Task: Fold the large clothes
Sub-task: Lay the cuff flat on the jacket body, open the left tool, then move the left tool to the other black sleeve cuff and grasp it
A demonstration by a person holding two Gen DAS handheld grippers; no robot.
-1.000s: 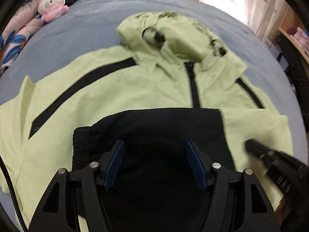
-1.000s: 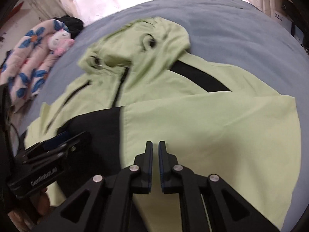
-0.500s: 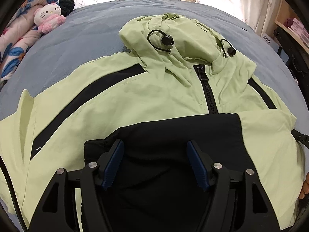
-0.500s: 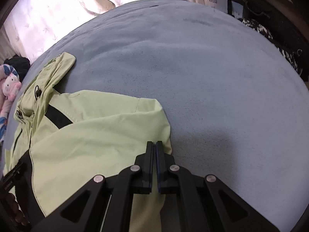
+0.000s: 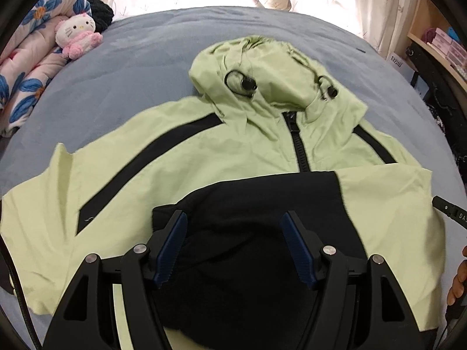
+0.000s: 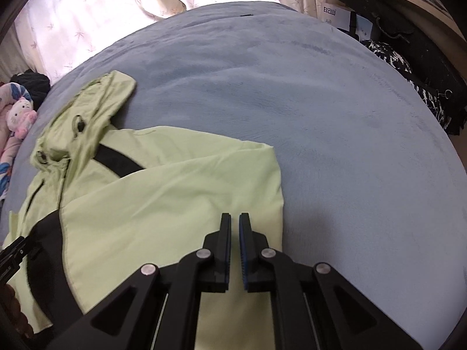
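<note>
a pale green jacket (image 5: pixel 204 157) lies front-up on a blue bed (image 5: pixel 131 67), black hem folded up. the left gripper (image 5: pixel 236 245) hangs spread wide above the hem; the right gripper (image 6: pixel 235 248), clenched on nothing, hovers over the sleeve.

Right gripper (image 6: pixel 235 224) jaws closed, empty, over light-green jacket (image 6: pixel 163 192) on blue-grey bedspread (image 6: pixel 335 134).

Left tongs (image 5: pixel 235 233) angled downward, jaws spread wide, nothing between them. Right tongs (image 6: pixel 235 233) angled downward, jaws closed, empty.
</note>
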